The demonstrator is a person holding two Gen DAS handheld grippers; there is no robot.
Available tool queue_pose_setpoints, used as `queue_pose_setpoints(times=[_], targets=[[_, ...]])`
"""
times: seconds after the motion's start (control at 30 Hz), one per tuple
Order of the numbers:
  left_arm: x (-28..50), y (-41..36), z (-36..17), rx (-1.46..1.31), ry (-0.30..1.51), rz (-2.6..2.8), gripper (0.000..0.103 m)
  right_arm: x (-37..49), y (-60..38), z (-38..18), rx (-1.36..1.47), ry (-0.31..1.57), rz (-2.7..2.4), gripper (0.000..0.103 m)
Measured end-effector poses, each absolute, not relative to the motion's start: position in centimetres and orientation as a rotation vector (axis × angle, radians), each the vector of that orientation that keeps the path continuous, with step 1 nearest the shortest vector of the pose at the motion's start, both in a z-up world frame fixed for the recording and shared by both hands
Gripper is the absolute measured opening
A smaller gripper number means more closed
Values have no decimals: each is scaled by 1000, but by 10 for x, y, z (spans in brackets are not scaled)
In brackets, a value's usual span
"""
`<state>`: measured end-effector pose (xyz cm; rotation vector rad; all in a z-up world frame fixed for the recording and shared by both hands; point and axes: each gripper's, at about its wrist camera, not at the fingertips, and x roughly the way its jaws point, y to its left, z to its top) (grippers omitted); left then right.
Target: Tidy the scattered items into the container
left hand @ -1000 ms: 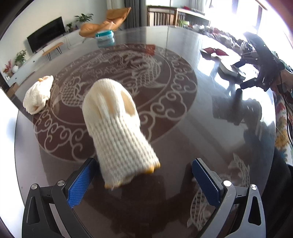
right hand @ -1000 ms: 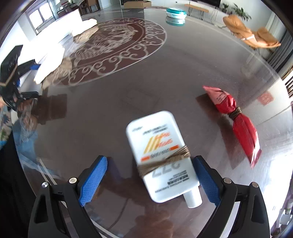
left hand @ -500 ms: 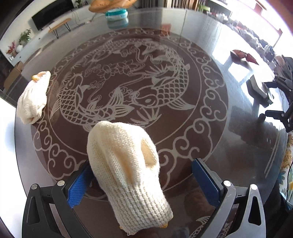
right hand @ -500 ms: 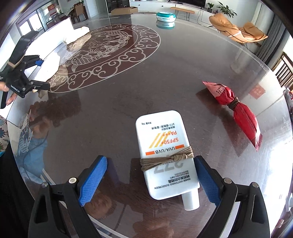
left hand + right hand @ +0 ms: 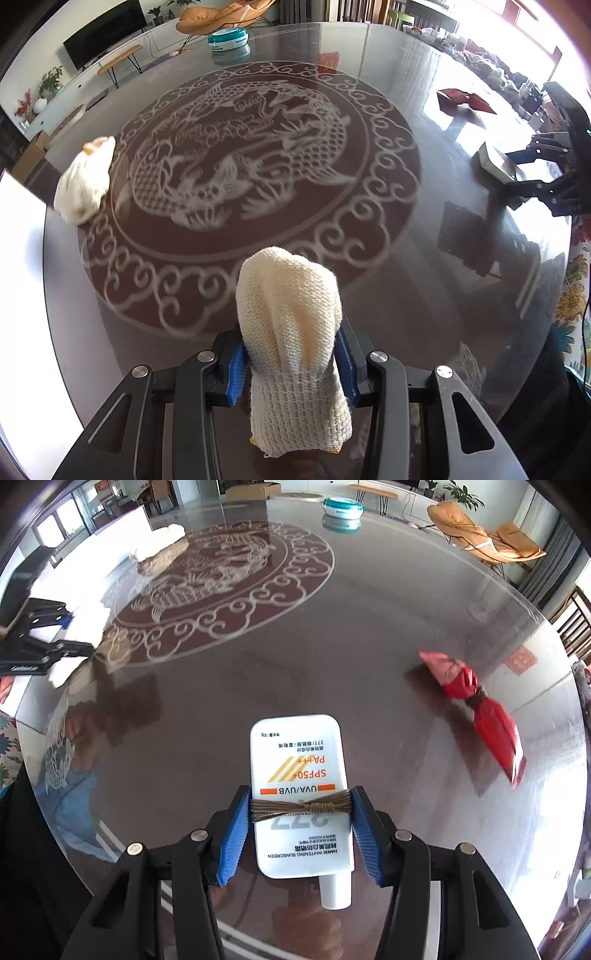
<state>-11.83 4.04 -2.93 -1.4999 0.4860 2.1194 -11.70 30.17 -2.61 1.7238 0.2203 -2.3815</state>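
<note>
A cream knitted glove (image 5: 288, 314) stands between the blue pads of my left gripper (image 5: 291, 369). The jaws are closing and both pads press its sides. In the right wrist view a white sunscreen tube (image 5: 299, 771), bound with brown twine, lies on the glass table (image 5: 369, 609). My right gripper (image 5: 300, 830) has its jaws closing, and the pads touch the tube's edges at the twine. A second cream glove (image 5: 85, 184) lies at the table's left edge. Off to the right lies a red packet (image 5: 476, 709). A teal round container (image 5: 227, 37) sits at the far edge.
The round dark glass table carries a pale fish-and-dragon pattern (image 5: 240, 155) in its middle. The other gripper (image 5: 554, 173) shows at the right edge of the left wrist view. A TV, bench and orange chair (image 5: 480, 535) stand beyond the table.
Both grippers' jaws have come in from wide open onto the glove and the sunscreen tube. The left view has shifted, so the glove now sits lower, between the pads.
</note>
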Motion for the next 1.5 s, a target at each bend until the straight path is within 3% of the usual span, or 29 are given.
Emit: queue_pose_setpoints(times=[0.3,0.67,1.03,1.23,1.43,1.5], targets=[[-67,8,-21,-1429,307,2230,41,-89,280,-2,1613,-5,-2427,54],[-55,-59,39,-1302,204,2332,41,-117,171,55,1444,65,-2362,54],[-78,-265,100,-1405,82,2629,41,-183,-52,123,1121,92,-2145,54],[-88,-359,93,-1515,0,2730,41,-191,-190,139,1025,74,-1978,54],[-86,-402,44,-1668,-87,2707,41,-180,-280,91,1093,177,-1892,54],[-84,-404,26,-1739,-71,2685,46,-180,-296,71,1138,206,-1884,55]])
